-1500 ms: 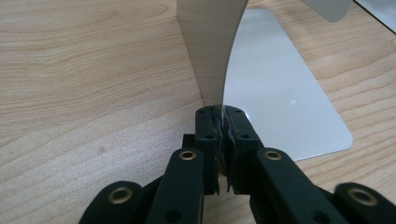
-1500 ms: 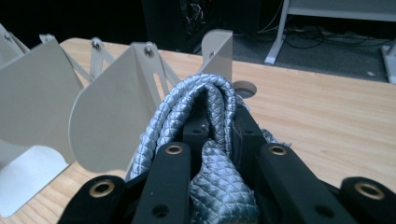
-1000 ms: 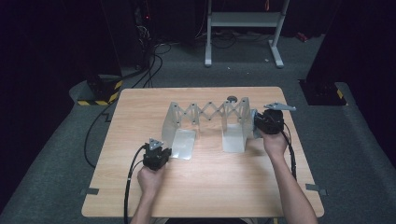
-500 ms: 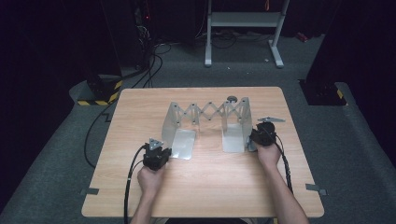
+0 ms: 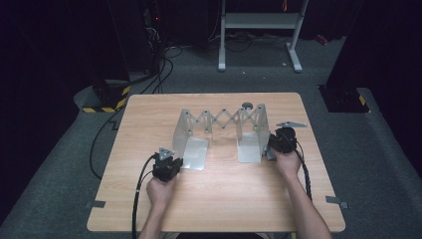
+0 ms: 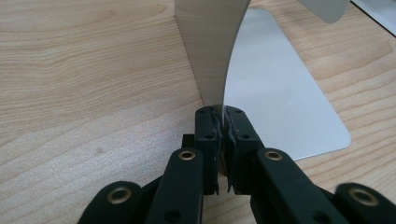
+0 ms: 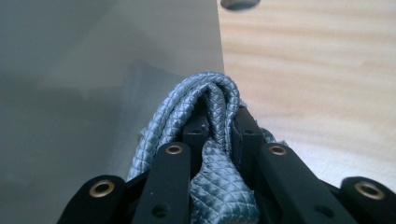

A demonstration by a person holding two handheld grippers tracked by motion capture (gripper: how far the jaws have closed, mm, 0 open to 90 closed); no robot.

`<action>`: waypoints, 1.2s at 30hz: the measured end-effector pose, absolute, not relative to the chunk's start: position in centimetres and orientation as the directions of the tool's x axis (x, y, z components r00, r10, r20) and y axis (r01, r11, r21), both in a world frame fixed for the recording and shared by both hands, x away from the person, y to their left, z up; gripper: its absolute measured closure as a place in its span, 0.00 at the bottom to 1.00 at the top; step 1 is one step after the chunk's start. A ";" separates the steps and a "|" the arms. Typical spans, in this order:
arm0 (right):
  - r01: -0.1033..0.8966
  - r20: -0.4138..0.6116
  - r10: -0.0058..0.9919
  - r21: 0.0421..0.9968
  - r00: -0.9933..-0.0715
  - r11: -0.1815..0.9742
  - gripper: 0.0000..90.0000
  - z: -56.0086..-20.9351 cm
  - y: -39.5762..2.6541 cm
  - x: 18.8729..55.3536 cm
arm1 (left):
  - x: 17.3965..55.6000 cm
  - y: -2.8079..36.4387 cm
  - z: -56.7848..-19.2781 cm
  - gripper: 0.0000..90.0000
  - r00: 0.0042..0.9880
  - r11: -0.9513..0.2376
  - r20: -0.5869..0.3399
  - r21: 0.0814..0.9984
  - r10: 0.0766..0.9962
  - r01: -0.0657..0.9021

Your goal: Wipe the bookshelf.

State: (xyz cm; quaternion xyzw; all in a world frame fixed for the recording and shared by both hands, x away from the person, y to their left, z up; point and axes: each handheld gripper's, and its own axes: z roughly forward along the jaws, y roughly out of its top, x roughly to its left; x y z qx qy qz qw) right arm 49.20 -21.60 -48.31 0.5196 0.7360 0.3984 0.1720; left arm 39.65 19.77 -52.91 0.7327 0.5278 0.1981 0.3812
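Centre of the high view: silver sheet-metal expanding bookend rack with a scissor lattice [image 5: 222, 127], standing on the light wooden desk [image 5: 219, 199]. Lower left of centre: left tool [image 5: 168, 167], pressed together on the thin edge of the rack's left upright plate [image 6: 210, 51], seen close in the left gripper view. Right of centre, just beside the rack's right end plate [image 7: 107, 70]: right tool [image 5: 281, 141], pinching a doubled-over grey braided cord [image 7: 205, 116] between its pads.

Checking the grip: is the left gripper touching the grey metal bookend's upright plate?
Touching. In the left gripper view, the left gripper has its jaws closed on the lower edge of the upright plate.
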 end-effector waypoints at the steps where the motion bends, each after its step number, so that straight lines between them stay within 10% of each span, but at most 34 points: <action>1: 0.614 0.148 0.902 0.775 -0.406 0.150 0.89 -47.7 -21.6 49.3 | 39.6 19.8 -52.9 0.94 0.364 -0.153 -0.111 0.768 0.925 0.622; 36: 0.489 0.109 0.899 0.863 -0.424 0.126 0.89 -40.0 -21.5 52.9 | 39.6 19.7 -52.9 0.93 0.370 -0.162 -0.102 0.769 0.924 0.618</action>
